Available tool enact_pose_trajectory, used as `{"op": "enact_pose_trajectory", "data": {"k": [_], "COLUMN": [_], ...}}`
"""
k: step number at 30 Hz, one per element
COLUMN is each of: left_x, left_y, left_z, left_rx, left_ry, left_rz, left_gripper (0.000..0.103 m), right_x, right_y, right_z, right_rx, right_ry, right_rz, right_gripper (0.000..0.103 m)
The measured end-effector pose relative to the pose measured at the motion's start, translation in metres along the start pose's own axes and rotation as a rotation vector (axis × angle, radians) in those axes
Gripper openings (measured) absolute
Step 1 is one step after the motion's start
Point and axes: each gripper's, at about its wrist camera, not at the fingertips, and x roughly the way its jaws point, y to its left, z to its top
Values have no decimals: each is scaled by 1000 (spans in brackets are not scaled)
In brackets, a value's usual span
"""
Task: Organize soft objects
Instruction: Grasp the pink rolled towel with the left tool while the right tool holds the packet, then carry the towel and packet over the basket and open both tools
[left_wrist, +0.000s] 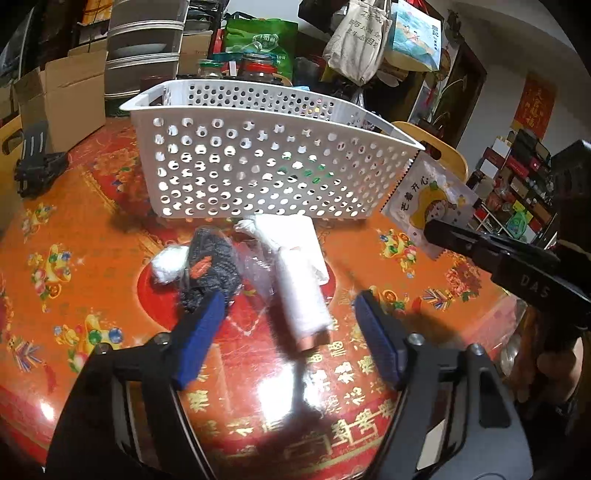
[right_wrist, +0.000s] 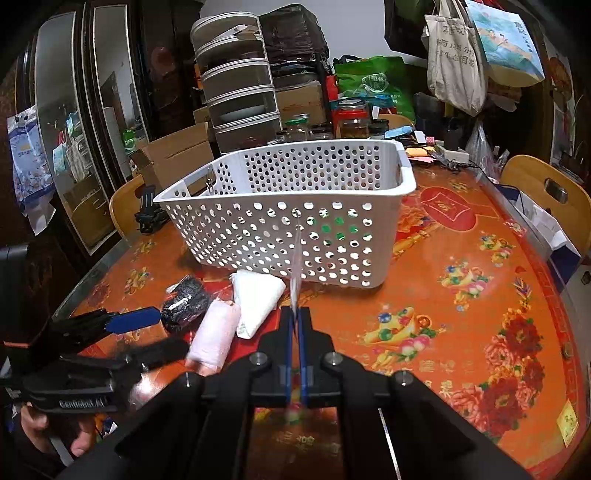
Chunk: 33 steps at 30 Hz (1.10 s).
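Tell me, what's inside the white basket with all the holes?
Through the holes of the white basket only something green shows, low on the right side. What it is cannot be told. The rest of the floor is hidden by the basket's walls.

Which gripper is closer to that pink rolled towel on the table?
Left. The left gripper is open with its fingers on either side of the pink rolled towel; the right gripper, holding a packet, is off to its right.
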Motion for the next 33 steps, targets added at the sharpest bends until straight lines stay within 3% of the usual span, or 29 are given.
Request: {"op": "enact_pose_trajectory", "data": {"k": [8,12,15,33], "left_x": [34,45,48,-21], "left_y": [-11,-17,-19,4], "left_z": [-4,-7,-9,3], "left_rx": [13,28,30,34], "left_ry": [74,100,113,-26], "left_rz": [49,76,84,82], "left_gripper": [70,39,28,21], "right_x": [-3,-3,-4,-12], "right_y": [-7,-10,-11,3], "right_z": [-3,-3,-3,3], "right_rx": [15,24,25,0], "right_ry": [-5,-6,-7,-24], "right_rz": [0,1,2,4], "right_gripper": [2,2,2,2]}}
